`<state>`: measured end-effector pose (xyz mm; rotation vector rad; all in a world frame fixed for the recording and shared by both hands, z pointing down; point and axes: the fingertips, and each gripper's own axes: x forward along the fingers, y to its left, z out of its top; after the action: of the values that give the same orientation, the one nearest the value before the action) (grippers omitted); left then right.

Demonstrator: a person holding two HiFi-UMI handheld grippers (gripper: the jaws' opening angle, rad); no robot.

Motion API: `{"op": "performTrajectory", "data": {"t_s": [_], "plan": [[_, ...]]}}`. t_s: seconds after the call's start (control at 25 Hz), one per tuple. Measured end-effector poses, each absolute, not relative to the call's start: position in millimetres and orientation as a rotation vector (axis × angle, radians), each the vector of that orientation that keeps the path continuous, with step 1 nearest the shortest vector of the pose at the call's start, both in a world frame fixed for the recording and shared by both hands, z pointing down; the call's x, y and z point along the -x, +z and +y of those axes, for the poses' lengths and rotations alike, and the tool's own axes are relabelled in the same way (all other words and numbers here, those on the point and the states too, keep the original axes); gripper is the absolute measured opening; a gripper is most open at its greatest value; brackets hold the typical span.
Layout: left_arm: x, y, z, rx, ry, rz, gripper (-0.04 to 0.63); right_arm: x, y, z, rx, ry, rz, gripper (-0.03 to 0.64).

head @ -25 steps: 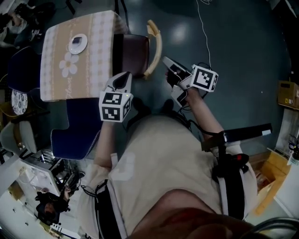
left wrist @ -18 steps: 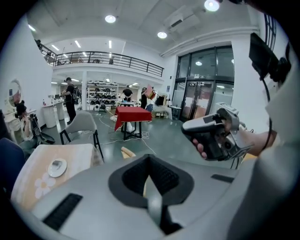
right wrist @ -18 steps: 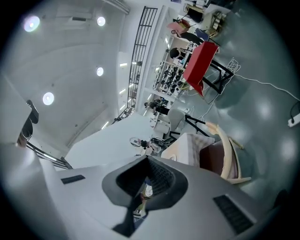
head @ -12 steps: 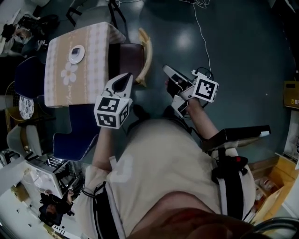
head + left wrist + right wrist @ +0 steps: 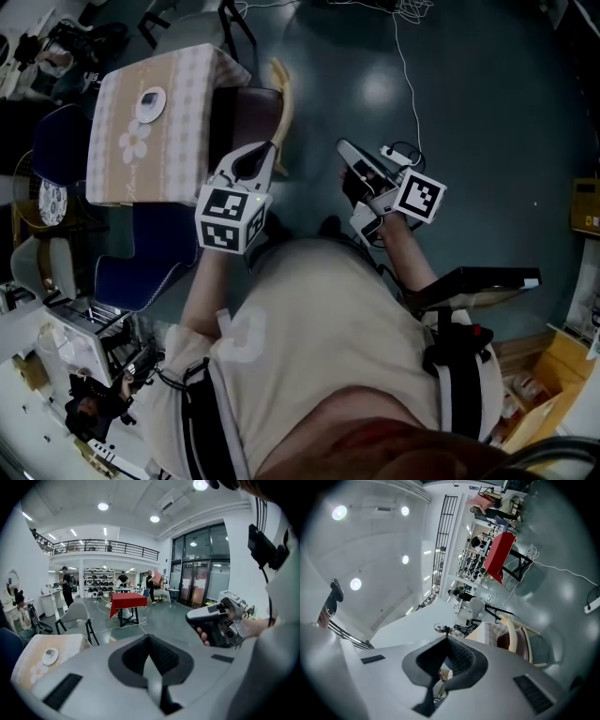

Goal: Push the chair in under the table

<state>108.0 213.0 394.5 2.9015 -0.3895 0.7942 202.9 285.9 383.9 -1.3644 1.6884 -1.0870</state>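
Note:
The chair [image 5: 255, 116] has a brown seat and a curved cream backrest [image 5: 280, 105]. Its seat sits partly under the table [image 5: 183, 141], which wears a beige flowered cloth. My left gripper [image 5: 264, 150] is shut and empty, hovering near the backrest's near end without touching it. To the right, over bare floor, my right gripper [image 5: 345, 148] is shut with nothing in it. The right gripper view shows the shut jaws [image 5: 447, 641] with the chair [image 5: 516, 641] beyond them. The left gripper view shows shut jaws [image 5: 149, 638] beside the table corner [image 5: 33, 660].
A white plate [image 5: 150, 104] lies on the table. Blue chairs [image 5: 159, 258] stand at its near and left sides. A cable [image 5: 409, 75] and a power strip [image 5: 394, 152] lie on the dark floor. Cardboard boxes [image 5: 585, 192] stand at the right.
Both grippers have drawn back from the chair toward the person's body, still shut. The chair stays at the table with its seat partly under it.

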Motion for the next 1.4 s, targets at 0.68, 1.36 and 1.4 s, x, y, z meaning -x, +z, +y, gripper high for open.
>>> {"op": "performTrajectory", "data": {"t_s": [0.68, 1.36, 1.4], "plan": [[-207, 379, 274, -3.002, 0.793, -0.225, 0.008, -284, 357, 364, 1.395, -0.925, 1.624, 0.012], [-319, 372, 237, -3.02, 0.71, 0.016, 0.008, -319, 322, 341, 1.382, -0.922, 1.834, 0.012], [-323, 368, 234, -3.025, 0.691, 0.016, 0.008, -323, 319, 337, 1.395, -0.918, 1.848, 0.012]]}}
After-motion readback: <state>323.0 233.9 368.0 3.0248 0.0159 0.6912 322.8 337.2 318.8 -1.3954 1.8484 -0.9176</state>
